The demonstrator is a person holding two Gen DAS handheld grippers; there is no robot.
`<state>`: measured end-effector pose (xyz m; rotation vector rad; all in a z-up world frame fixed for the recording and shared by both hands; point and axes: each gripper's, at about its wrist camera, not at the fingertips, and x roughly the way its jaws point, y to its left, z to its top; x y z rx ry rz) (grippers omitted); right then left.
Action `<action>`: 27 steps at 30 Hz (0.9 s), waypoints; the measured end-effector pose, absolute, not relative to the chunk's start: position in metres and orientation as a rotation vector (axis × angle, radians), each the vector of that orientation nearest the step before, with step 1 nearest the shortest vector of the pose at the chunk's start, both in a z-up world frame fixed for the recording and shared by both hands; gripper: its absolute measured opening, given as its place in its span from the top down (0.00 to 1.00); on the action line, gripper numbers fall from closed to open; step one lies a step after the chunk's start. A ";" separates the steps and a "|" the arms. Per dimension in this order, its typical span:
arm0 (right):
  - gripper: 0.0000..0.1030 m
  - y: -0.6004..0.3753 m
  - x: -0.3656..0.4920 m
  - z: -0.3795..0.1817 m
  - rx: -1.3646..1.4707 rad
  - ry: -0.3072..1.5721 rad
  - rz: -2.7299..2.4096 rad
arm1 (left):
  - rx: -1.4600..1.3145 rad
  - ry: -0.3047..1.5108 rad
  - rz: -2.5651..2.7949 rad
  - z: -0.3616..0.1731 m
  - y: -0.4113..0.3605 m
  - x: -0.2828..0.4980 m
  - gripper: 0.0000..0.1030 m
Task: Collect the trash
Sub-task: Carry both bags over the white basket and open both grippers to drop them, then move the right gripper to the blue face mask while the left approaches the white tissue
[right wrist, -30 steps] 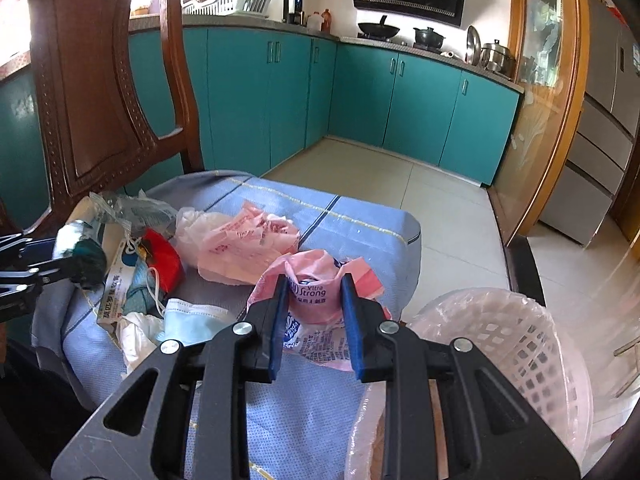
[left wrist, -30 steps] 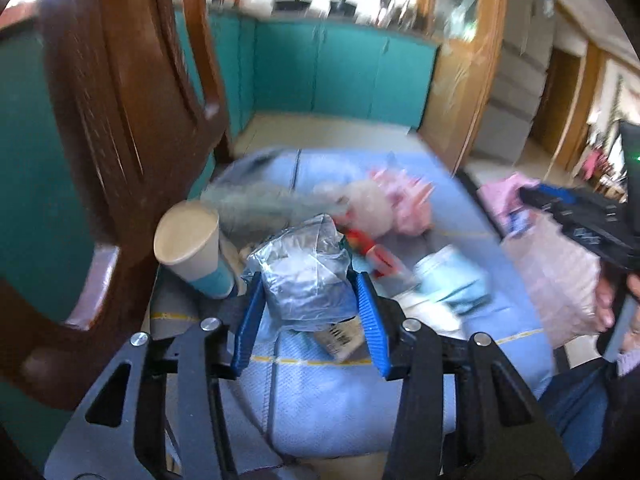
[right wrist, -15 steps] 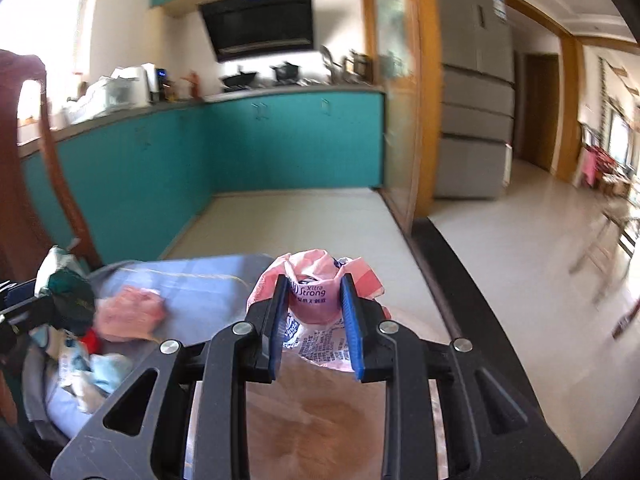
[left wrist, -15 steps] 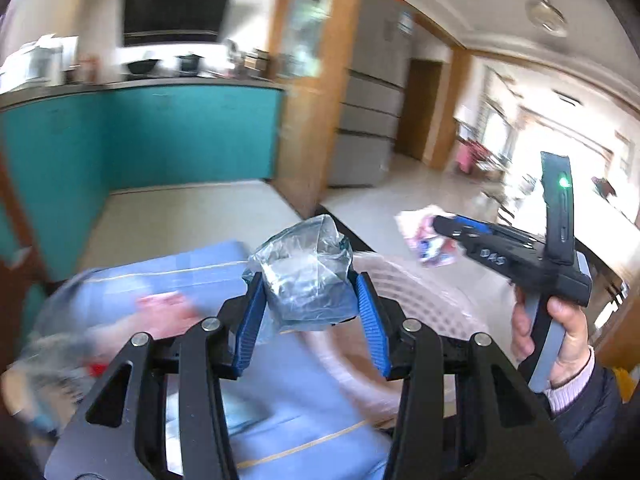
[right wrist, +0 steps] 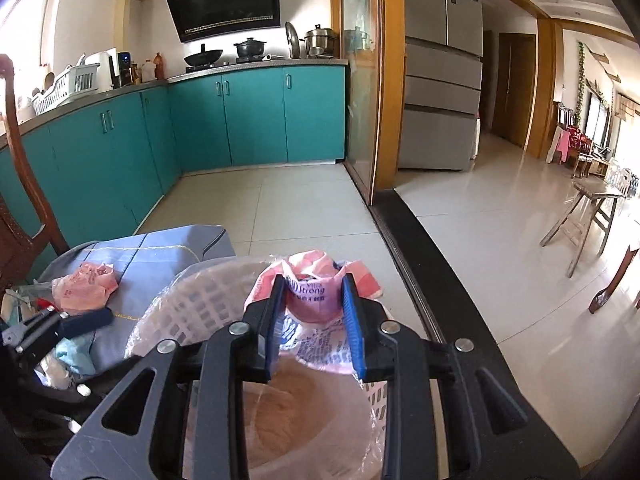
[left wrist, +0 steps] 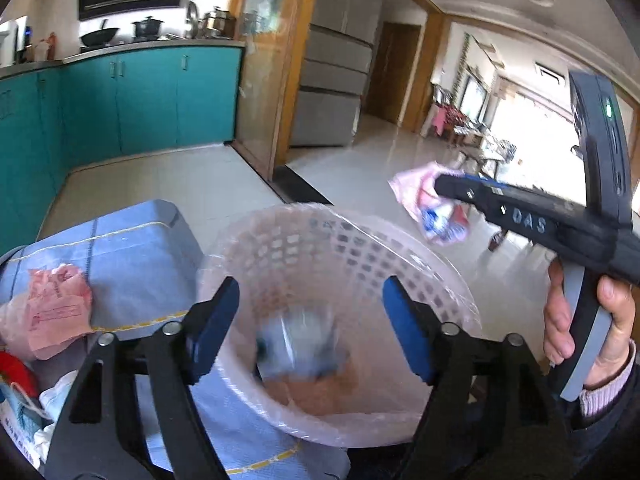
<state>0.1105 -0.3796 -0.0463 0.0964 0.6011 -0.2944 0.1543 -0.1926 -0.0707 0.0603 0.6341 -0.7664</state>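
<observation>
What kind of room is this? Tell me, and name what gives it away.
Most likely a home kitchen that opens onto a living or dining area. The signs are the teal cabinets, the range hood above pots on a stove, and the tall fridge by the doorway.

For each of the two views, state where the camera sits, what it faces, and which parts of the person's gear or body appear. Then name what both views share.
Left wrist: sits behind the left tongs, open, facing down into the lined basket; right hand shows.
Right wrist: sits behind the right tongs, gripping the pink wrapper above the basket; left tongs at the left edge.
Shared: basket, blue cloth, teal cabinets.
</observation>
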 end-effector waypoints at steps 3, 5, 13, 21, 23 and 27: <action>0.63 -0.374 0.113 -0.045 0.109 0.606 -0.278 | 0.061 0.597 -0.699 -0.064 -0.169 0.153 0.23; 0.49 -0.371 0.113 -0.044 0.110 0.610 -0.276 | 0.084 0.558 -0.575 -0.064 -0.148 0.148 0.23; 0.29 -0.332 0.115 -0.038 0.156 0.541 -0.098 | 0.096 0.505 -0.126 -0.056 -0.055 0.160 0.32; 0.40 -0.200 0.150 -0.087 0.005 0.678 0.295 | -0.068 0.548 0.006 -0.056 0.036 0.164 0.44; 0.46 -0.170 0.167 -0.106 -0.056 0.759 0.303 | -0.073 0.578 0.008 -0.063 0.044 0.163 0.44; 0.47 -0.144 0.189 -0.125 -0.034 0.846 0.360 | -0.082 0.645 -0.022 -0.078 0.054 0.166 0.42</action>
